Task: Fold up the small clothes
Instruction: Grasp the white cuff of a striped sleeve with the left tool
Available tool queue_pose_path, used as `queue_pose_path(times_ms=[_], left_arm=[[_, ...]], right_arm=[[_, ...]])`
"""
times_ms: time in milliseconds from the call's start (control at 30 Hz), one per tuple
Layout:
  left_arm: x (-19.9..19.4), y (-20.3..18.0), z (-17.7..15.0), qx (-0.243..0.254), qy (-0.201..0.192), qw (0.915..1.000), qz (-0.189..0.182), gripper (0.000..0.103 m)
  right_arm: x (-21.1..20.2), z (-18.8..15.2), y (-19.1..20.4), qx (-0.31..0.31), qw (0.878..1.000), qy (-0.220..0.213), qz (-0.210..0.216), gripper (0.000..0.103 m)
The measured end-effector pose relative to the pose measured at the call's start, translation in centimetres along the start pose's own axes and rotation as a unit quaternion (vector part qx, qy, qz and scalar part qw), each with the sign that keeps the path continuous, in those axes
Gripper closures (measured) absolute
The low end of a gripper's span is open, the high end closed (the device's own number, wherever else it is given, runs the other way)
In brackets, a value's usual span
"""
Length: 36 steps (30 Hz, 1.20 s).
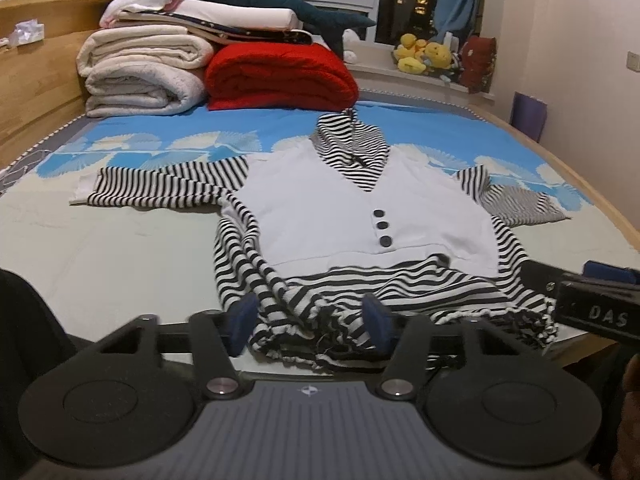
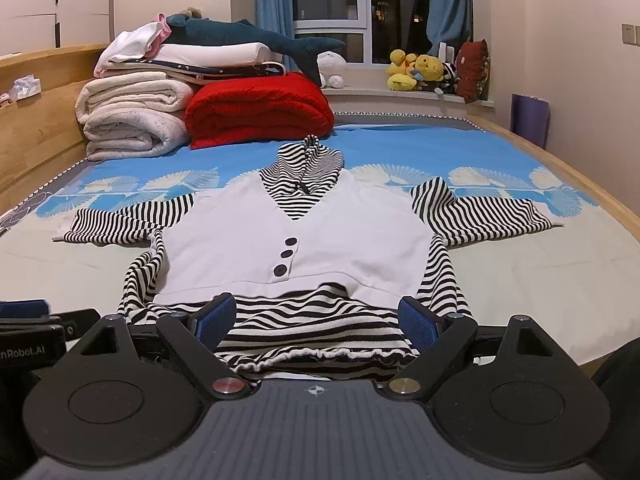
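Observation:
A small white top with three dark buttons and black-and-white striped sleeves, hood and hem (image 1: 360,208) lies flat, front up, on the bed (image 1: 100,264). Its sleeves are spread to both sides. My left gripper (image 1: 310,320) sits at the near left of the gathered striped hem. The bunched hem lies between its blue pads, which stand apart and do not clearly press on it. In the right wrist view the same top (image 2: 320,240) lies straight ahead. My right gripper (image 2: 316,320) is wide open over the hem's right part, with the cloth between its pads.
Folded cream blankets (image 1: 140,76), a red blanket (image 1: 276,76) and a blue shark plush (image 1: 280,4) are piled at the bed's far left. Yellow plush toys (image 2: 416,72) sit on the windowsill. A wooden bed frame (image 2: 580,184) runs along the right, and a purple item (image 2: 530,120) leans on the wall.

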<state>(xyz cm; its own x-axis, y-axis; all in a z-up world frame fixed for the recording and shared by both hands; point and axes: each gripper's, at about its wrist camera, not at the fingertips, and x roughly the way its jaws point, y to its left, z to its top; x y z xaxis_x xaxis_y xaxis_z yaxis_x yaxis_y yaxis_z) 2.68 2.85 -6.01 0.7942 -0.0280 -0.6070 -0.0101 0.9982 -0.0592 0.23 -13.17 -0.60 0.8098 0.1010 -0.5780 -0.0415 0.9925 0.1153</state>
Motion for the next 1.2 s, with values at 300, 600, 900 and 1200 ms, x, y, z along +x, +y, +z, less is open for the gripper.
queue_pose_path(times_ms=[300,600,900,1200], left_arm=[[-2.9,0.9,6.0,-0.013,-0.052,0.9979,-0.037,0.065],[6.6,6.3,13.6,-0.055,-0.047,0.9967,-0.037,0.085],[23.1,25.7,20.8,-0.192,0.041,0.9767,0.087,0.087],[29.8,43.7,14.6,-0.429,0.093,0.8914,0.114,0.065]], right_arm=[[-2.0,1.9,-1.3,0.03,0.999,-0.018,-0.024,0.016],[-2.2,7.5,-5.6,0.012,0.993,-0.117,0.021,0.048],[5.9,13.4,-12.2,-0.007,0.994,-0.111,-0.009,0.051],[13.7,15.2,-13.7,0.035,0.998,-0.053,-0.002,0.05]])
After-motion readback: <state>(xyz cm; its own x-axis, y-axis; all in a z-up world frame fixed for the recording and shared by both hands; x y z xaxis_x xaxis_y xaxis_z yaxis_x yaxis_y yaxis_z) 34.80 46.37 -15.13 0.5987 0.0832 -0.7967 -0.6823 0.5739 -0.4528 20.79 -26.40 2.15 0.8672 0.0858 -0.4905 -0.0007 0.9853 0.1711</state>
